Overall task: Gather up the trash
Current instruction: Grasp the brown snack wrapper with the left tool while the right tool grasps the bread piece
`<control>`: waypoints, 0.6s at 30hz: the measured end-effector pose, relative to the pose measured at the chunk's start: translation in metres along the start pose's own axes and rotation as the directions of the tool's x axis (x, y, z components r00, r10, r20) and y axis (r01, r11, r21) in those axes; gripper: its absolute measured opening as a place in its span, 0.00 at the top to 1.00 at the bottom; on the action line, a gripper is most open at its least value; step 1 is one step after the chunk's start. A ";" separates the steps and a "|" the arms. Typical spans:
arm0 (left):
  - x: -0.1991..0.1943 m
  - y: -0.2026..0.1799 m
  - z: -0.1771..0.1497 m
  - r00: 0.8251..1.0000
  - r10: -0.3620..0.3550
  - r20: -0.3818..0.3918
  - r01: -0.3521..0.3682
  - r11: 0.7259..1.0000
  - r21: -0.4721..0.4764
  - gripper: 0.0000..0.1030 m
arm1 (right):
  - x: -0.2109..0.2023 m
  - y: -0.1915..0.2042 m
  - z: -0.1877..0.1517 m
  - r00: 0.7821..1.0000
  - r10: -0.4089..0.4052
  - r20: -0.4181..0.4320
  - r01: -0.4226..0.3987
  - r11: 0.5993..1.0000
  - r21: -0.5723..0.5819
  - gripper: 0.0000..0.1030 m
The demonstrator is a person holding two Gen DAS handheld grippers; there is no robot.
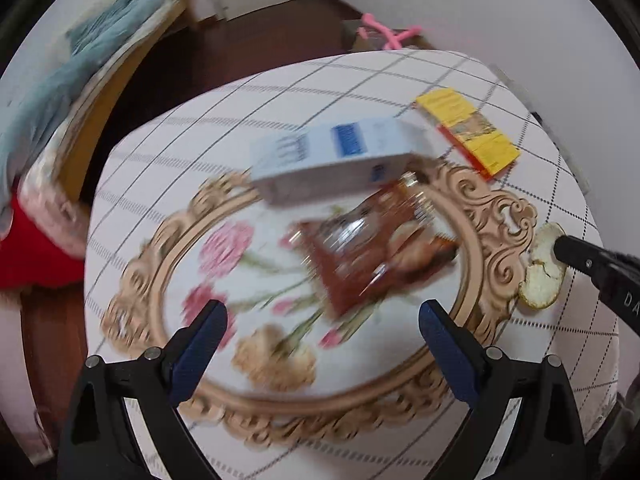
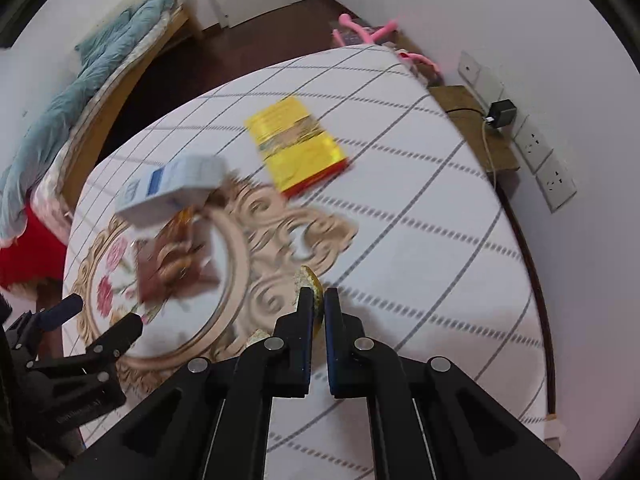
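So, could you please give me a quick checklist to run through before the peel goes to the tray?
1. Right hand-held gripper shut on the orange peel: ok.
2. Peel lifted off the tablecloth: cannot tell.
3. Left hand-held gripper open, holding nothing: ok.
4. Tray has bare floor near its front for the peel: ok.
5. White and blue box fully in the tray: not ok, it overhangs the rim.
6. Yellow packet collected: not ok, it lies on the cloth.
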State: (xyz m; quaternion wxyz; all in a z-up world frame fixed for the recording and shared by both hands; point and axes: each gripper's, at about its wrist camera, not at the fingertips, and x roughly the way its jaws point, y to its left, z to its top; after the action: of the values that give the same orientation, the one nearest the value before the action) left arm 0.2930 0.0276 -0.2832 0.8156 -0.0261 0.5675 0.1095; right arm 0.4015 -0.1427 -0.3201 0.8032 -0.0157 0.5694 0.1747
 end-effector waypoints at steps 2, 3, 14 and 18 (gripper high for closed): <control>0.009 -0.014 0.009 1.000 0.015 0.009 -0.015 0.997 0.075 0.06 | 0.004 -0.006 0.008 1.000 -0.015 -0.006 0.015 1.000 0.003 0.95; 0.012 -0.021 0.012 1.000 0.016 0.015 -0.018 0.994 0.108 0.09 | 0.006 -0.009 0.009 1.000 -0.021 -0.008 0.021 1.000 0.003 0.95; 0.019 -0.049 0.013 0.997 0.042 0.063 -0.056 0.968 0.245 0.96 | 0.012 -0.018 0.017 1.000 -0.022 -0.022 0.023 1.000 0.007 0.95; 0.004 -0.045 0.007 0.994 0.051 0.096 -0.072 0.973 0.222 0.97 | 0.007 -0.017 0.012 1.000 -0.010 -0.018 0.010 1.000 -0.001 0.95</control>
State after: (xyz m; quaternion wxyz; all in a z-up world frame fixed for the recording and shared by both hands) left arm 0.3100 -0.0147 -0.2883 0.8343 0.0889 0.5395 0.0709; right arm 0.4194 -0.1538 -0.3251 0.7989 -0.0203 0.5763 0.1708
